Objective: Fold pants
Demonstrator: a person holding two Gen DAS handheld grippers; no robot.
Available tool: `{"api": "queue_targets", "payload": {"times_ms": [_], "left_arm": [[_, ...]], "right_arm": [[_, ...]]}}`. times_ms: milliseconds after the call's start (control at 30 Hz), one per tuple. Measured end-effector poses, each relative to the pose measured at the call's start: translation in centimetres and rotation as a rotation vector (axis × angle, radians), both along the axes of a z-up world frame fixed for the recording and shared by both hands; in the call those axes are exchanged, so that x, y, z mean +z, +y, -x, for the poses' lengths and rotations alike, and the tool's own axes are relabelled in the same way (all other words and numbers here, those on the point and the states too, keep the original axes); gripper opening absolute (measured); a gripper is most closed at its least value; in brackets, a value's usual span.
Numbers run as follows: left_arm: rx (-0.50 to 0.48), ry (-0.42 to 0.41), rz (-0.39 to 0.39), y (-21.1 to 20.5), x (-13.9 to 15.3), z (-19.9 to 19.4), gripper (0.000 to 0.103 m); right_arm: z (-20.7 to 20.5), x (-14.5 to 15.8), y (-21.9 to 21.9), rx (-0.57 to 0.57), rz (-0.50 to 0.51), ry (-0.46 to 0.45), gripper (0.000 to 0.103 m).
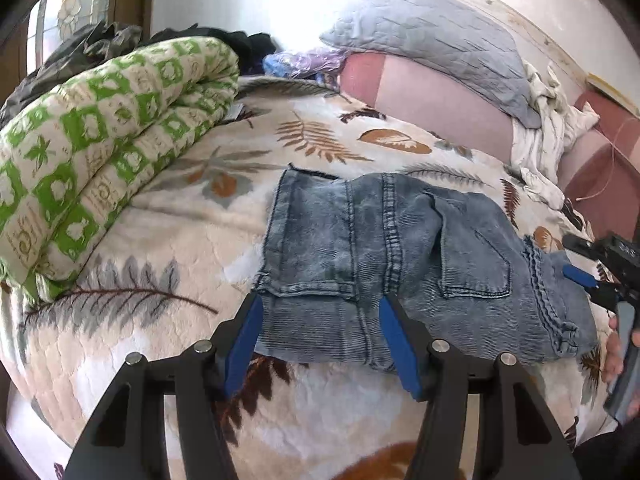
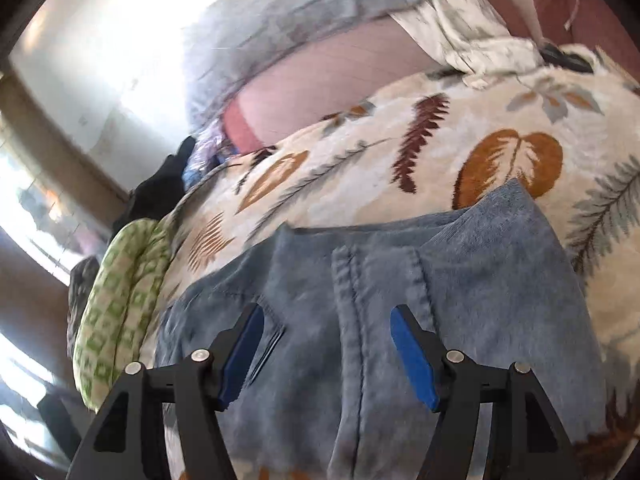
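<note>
Left wrist: left tongs (image 1: 320, 336) spread, pants (image 1: 400, 256) folded just ahead on bed (image 1: 160, 360) | right tongs (image 2: 328, 352) spread above denim (blurry) | risk: one-layer pinch drags fold open

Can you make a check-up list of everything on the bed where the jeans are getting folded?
Surface: leaf-print blanket covering the bed.
Job's things: jeans, lying folded in a compact bundle, back pocket up.
Clutter: green quilt rolled at left; grey pillow; white cloth; dark clothes at the back.
Grippers: left gripper open at the jeans' near edge; right gripper open over the jeans.
Cables: thin cord on the pink sheet.
Surroundings: window, bright wall.
</note>
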State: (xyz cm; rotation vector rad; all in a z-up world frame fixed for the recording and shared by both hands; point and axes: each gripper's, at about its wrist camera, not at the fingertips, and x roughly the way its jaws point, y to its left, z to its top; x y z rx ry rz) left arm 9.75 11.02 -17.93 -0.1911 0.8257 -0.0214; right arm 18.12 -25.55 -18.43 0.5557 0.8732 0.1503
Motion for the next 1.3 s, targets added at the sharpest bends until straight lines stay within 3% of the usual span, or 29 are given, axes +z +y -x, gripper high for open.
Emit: {"api": "queue_targets", "payload": {"times_ms": [100,200,300,400,500,600,767,867,1000,1133,1300], "left_arm": [[-0.008,0.002,-0.014,0.2,-0.1,0.4,0.061],[-0.008,0.004,-0.07,0.8,-0.3,1.0,0.061],[0.012,0.016,-0.075,2.4,-0.7,1.9,0.061],[0.047,-0.008,-0.042,4.3,-0.4,2.8,0.062],[0.067,0.002,-0.016,5.4,-0.6,2.8,0.067],[0.053,0.023,0.072,5.9,-0.8,2.3,0.067],[0.03,0.064,0.215,5.8,-1.4,0.9,0.068],[0.054,0.103,0.263,5.9,-2.1,0.2,0.068],[0.077,0.121,0.283,5.8,-2.5,-0.3,0.068],[0.041,0.129,0.264,4.8,-2.5,-0.8,0.068],[0.037,0.123,0.32,4.8,-2.6,-1.1,0.065]], "right_arm": [[-2.5,-1.1,0.3,0.014,-0.006,0.009,0.07],[-4.7,-4.4,0.3,0.028,-0.103,0.157,0.072],[-5.0,-3.7,0.6,0.015,-0.085,0.14,0.075],[-4.4,-1.3,2.5,0.041,-0.009,0.032,0.075],[-4.1,-0.1,5.6,0.101,0.012,0.0,0.075],[-5.2,1.6,11.3,0.231,0.098,0.004,0.075],[-8.7,3.9,21.7,0.473,0.189,0.087,0.076],[-10.5,4.1,26.4,0.538,0.248,0.151,0.076],[-12.2,3.2,31.2,0.608,0.395,0.243,0.076],[-13.1,1.9,34.3,0.638,0.454,0.337,0.076],[-14.3,0.0,37.5,0.645,0.55,0.42,0.076]]}}
